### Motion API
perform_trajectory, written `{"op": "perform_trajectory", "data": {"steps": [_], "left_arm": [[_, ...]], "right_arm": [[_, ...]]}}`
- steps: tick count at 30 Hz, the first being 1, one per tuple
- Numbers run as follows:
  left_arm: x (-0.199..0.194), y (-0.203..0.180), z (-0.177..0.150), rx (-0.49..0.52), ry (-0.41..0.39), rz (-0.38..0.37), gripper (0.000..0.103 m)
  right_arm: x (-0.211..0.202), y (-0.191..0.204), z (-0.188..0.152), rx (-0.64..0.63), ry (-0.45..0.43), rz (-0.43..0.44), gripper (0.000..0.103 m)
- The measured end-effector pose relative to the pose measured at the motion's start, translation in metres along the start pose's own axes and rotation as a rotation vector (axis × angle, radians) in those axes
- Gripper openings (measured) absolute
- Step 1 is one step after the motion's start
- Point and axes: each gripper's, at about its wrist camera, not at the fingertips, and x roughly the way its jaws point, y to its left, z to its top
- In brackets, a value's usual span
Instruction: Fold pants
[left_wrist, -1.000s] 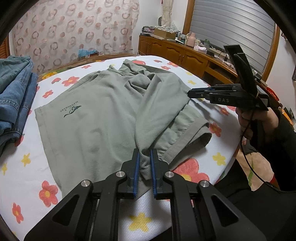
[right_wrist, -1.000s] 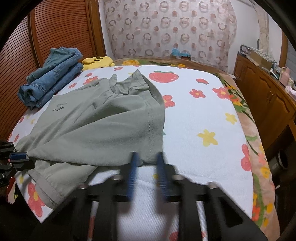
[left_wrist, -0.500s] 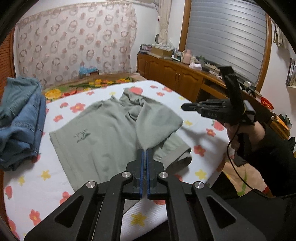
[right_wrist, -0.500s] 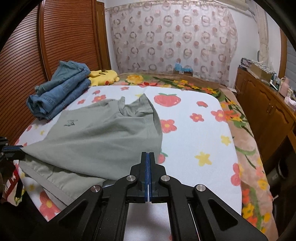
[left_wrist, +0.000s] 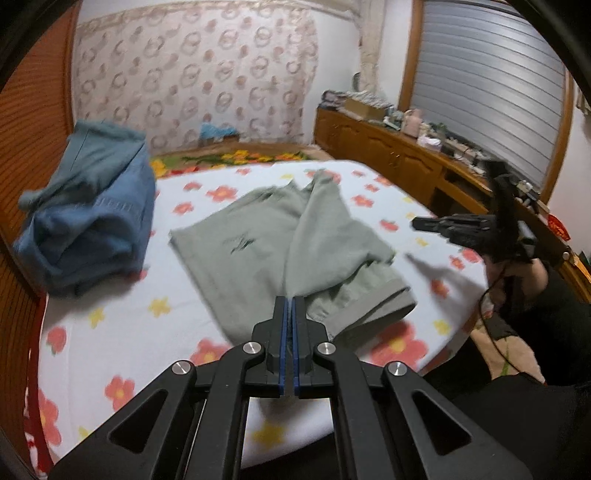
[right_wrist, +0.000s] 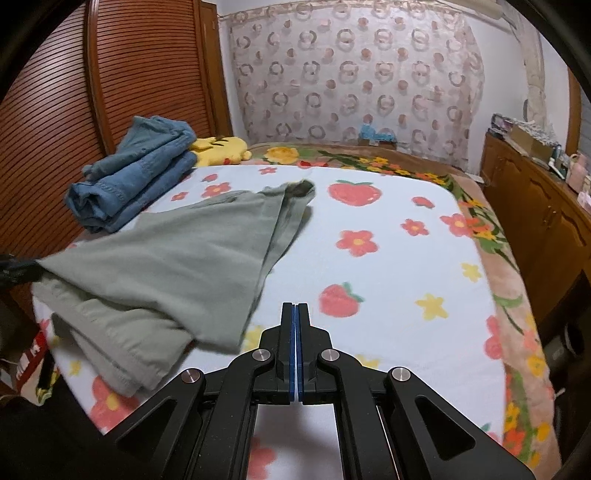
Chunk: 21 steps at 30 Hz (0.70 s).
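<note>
1. Location. The pants (left_wrist: 280, 236), a grey-green pair of shorts cut, lie on the bed (left_wrist: 110, 332) near its near edge, on a white sheet printed with flowers and strawberries. A stack of folded jeans (left_wrist: 88, 225) sits just beside them on the far left; the right half of the bed is bare sheet.

2. Left gripper (left_wrist: 292, 317). Its jaws are clenched on a hem corner of the upper layer. In the right wrist view that layer runs taut from the left gripper (right_wrist: 18, 269) at the left frame edge up to the far waist end.

3. Right gripper (right_wrist: 296, 325). Its blue pads are pressed together with nothing visible between them; it hangs above the sheet, just right of the fabric edge. The left wrist view shows it held well clear of the cloth on the near right (left_wrist: 419, 223).

4. Handling, by judgement. The fabric reads as light, soft knit: it drapes, sags and creases freely, with no stiffness to hold a fold line. It should not be fragile or slippery, but a single grasp point lets the free side droop and bunch. The ribbed hem bands and the waistband are the firmest places to take hold; the free corner opposite the left gripper looks the sensible second point.

5. Appearance. One leg is doubled over the other, unevenly; the lower leg's cuff juts out at the near right. A small dark logo (left_wrist: 240, 244) shows on the flat left panel. The far waist end is crumpled.
</note>
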Motion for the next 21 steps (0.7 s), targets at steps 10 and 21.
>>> {"op": "perform_trajectory", "data": {"steps": [10, 21], "left_arm": [[0.02, 0.014, -0.028, -0.051, 0.068, 0.019, 0.003], [0.021, 0.013, -0.031, -0.054, 0.078, 0.015, 0.003]], "right_arm": [[-0.007, 0.039, -0.023, -0.031, -0.005, 0.118, 0.001], [-0.006, 0.053, -0.036, -0.075, 0.021, 0.152, 0.024]]}}
